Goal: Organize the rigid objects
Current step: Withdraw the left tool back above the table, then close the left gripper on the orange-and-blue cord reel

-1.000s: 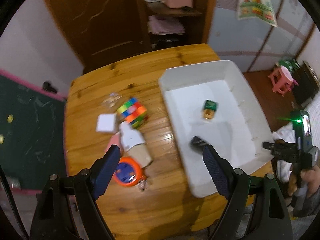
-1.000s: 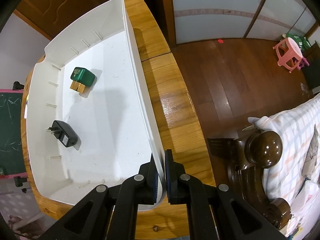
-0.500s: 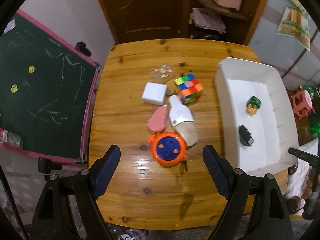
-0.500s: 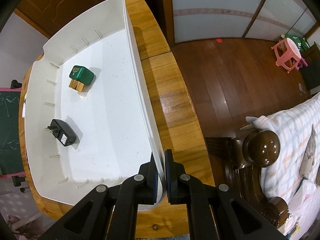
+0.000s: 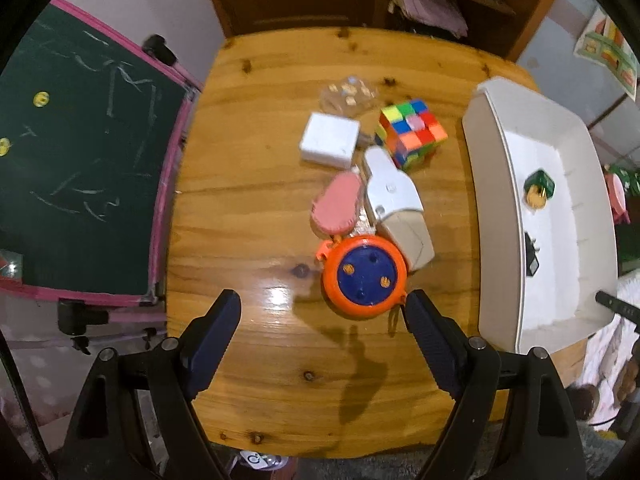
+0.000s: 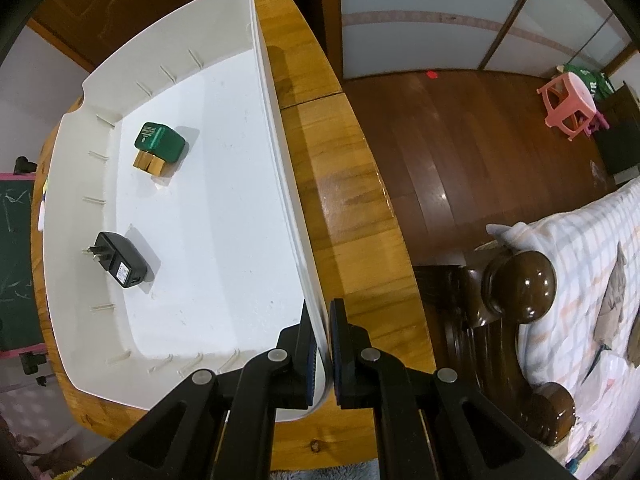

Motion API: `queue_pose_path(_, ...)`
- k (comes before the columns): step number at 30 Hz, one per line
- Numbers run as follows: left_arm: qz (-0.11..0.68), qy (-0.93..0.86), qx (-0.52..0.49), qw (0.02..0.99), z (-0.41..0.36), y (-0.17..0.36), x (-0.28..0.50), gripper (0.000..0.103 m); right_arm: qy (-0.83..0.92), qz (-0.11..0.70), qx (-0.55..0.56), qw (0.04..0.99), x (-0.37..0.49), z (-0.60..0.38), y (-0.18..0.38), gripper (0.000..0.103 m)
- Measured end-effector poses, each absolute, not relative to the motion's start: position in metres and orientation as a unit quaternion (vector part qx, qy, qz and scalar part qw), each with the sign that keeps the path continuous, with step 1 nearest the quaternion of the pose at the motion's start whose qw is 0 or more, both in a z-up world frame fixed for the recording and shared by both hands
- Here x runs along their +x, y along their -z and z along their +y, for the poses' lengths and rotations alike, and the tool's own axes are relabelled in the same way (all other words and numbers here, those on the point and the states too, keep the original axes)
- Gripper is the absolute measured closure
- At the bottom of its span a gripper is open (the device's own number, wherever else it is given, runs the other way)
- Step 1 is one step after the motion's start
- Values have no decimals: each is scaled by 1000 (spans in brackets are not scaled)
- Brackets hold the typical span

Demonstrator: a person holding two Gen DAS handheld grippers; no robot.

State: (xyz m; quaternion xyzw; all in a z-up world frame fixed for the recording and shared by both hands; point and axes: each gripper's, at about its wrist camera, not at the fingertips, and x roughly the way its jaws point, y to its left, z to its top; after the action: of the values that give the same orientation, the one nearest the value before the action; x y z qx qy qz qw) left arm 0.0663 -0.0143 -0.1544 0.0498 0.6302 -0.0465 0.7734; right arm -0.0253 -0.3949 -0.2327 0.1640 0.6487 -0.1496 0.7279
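Left gripper (image 5: pixel 322 322) gapes empty near orange reel (image 5: pixel 363 276); neighbours touching reel may get dragged. Right gripper (image 6: pixel 323 354) clamps bin (image 6: pixel 280 152) wall.

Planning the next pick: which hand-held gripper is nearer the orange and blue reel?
Left. The left hand-held gripper hangs open just above the orange and blue reel; the right hand-held gripper clamps the white bin wall.

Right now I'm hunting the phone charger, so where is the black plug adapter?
In the right wrist view, the black plug adapter lies inside the white bin, lower left of its floor, below the green block and apart from it.
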Motion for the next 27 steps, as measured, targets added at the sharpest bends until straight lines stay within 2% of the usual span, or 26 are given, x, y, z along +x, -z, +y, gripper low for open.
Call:
queue_pose_path(5, 651, 69, 40, 755, -25, 176, 70, 16, 158, 649, 163, 726, -25, -393, 232, 96)
queue_pose_path(8, 663, 77, 41, 744, -34, 193, 74, 7, 161, 650, 162, 725, -25, -393, 232, 96)
queue_pose_path(27, 692, 31, 52, 719, -54, 260, 90, 6, 164, 656, 164, 718, -25, -391, 236, 96)
